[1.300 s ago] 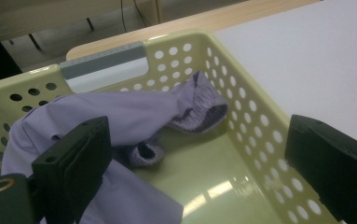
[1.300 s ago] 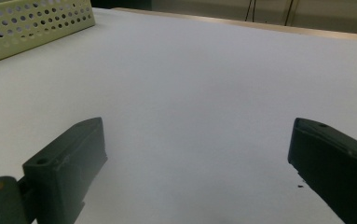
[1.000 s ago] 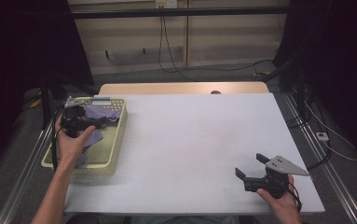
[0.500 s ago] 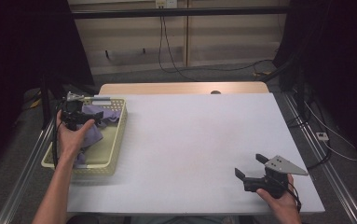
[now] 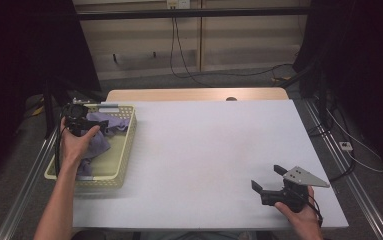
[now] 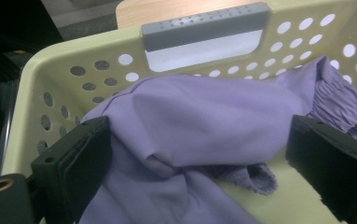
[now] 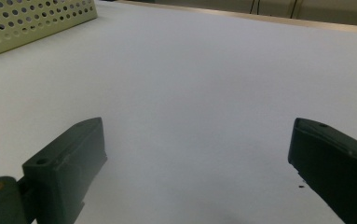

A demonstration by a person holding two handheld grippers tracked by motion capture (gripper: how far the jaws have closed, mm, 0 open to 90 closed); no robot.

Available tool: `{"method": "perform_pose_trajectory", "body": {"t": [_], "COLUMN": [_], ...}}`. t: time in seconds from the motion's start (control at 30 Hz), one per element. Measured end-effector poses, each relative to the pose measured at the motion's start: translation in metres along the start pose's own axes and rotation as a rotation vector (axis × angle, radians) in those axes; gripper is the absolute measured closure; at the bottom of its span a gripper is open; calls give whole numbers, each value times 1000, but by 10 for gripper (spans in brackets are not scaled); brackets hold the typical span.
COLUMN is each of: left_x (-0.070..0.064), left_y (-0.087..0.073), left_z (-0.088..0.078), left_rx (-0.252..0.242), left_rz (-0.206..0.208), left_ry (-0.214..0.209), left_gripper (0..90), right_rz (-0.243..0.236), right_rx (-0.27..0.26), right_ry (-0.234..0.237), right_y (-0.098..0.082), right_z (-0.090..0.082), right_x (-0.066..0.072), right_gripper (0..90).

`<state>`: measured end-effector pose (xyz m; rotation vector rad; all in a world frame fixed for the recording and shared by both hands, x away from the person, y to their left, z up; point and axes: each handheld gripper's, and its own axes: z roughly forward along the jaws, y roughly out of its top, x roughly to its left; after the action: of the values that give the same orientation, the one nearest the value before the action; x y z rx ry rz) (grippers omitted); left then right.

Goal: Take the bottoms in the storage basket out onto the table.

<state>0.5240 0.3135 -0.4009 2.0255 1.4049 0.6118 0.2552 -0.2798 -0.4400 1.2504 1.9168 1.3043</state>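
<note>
Table [image 5: 204, 150], one, white-topped, with a bare wooden strip [image 5: 194, 94] along its far edge. Basket [image 5: 121, 155], one, pale yellow plastic with round holes through its walls, standing at the table's left edge; one grey handle [image 6: 204, 24] on its far wall in the left gripper view. Cloth [image 6: 199, 121], one piece, purple, crumpled inside the basket, with a gathered cuff-like end [image 6: 337, 100] toward the right of that view and a frayed edge lying on the basket floor.

Grippers, two, each held in one hand. Left gripper [image 6: 195, 154] over the far end of the basket, jaws spread wide to either side of a raised fold of the cloth; left-hand jaw pad against the fabric, right-hand one just beside it, nothing pinched between them. Left hand [image 5: 76, 142] wrapped round the gripper body, forearm coming in from the bottom edge of the high view.

Right gripper [image 5: 270, 178] low over the near right corner of the table, well apart from the basket, jaws wide apart and holding nothing; bare white tabletop between them in the right gripper view. Grey three-cornered plate [image 5: 305, 176] on top of it, one. Right hand [image 5: 299, 215] gripping from below.

Several dark cables [image 5: 189, 50] across the floor beyond the table.
</note>
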Motion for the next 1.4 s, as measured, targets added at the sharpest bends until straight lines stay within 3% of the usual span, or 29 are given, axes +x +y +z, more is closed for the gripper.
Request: {"method": "perform_pose_trajectory", "body": {"t": [0.13,0.27,0.37,0.53,0.83,1.0,1.03,1.07,1.1,1.13,1.2,1.27,1.4], "left_x": [1,-3,-3,-1,-4,-3,-2,-2,-2,-4,-5,-7,-3], "left_y": [-1,-2,-2,-1,-4,-5,-6,-6,-6,-8,-9,-8,-9], "left_z": [6,9,10,9,19,22,25,25,26,31,33,33,31], "left_rx": [20,36,57,43,124,140,150,150,174,229,247,254,260], "left_rz": [-9,8,16,1,12,-1,-32,-32,-23,-1,7,14,-17], "left_ry": [-13,-12,9,30,3,0,-18,-18,-22,-18,-24,2,-18], "left_gripper": [56,43,56,78,57,122,138,148,158,177,192,272,412], "right_rz": [-2,-2,-1,-5,-4,-6,-6,-6,-8,-8,-8,-8,-8], "right_rx": [-1,-1,0,4,6,5,8,8,6,7,7,6,8], "right_ry": [1,1,5,5,5,8,10,10,11,12,13,17,20], "right_y": [0,0,0,0,0,0,0,0,0,0,0,0,0], "right_z": [-1,-1,0,0,1,1,1,1,1,1,1,1,1], "right_x": [0,0,0,0,1,1,1,1,2,2,2,1,2], "right_gripper": [41,41,41,41,41,38,38,38,38,38,38,38,38]}}
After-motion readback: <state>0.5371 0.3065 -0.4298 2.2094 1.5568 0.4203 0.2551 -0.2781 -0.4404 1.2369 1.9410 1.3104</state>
